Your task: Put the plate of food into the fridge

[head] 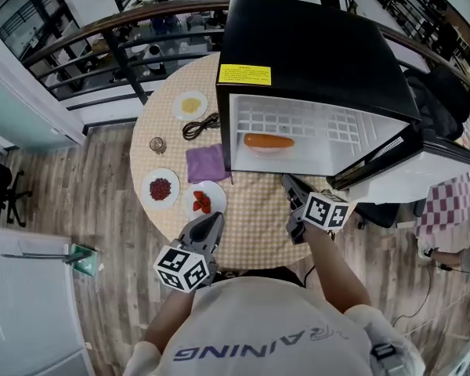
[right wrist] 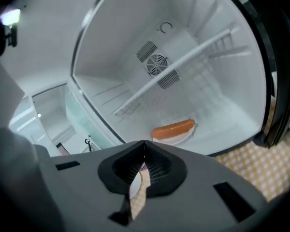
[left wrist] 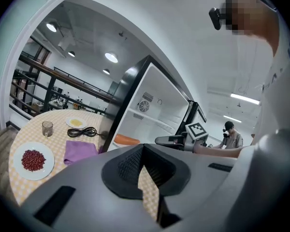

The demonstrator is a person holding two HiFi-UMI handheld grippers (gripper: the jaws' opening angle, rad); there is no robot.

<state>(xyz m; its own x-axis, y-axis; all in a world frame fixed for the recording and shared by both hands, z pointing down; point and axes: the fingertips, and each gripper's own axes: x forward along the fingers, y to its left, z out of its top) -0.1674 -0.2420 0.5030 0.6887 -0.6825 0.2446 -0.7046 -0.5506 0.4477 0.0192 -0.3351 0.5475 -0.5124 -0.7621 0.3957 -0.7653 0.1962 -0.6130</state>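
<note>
The black mini fridge (head: 313,61) stands open on the round checkered table (head: 258,218). A white plate with an orange sausage (head: 268,142) lies on the fridge floor, also seen in the right gripper view (right wrist: 173,129) and, partly, in the left gripper view (left wrist: 125,140). My right gripper (head: 288,183) is just outside the fridge opening, apart from the plate, its jaws shut with nothing between them (right wrist: 144,143). My left gripper (head: 215,219) hovers over the table's near edge beside a plate of red fruit (head: 205,200). It is shut and empty (left wrist: 143,146).
On the table left of the fridge lie a purple cloth (head: 206,163), a plate of red beans (head: 160,188), a black cable (head: 201,125), a small glass (head: 157,144) and a plate of yellow food (head: 189,104). The fridge door (head: 407,171) swings out to the right. A railing (head: 102,45) runs behind.
</note>
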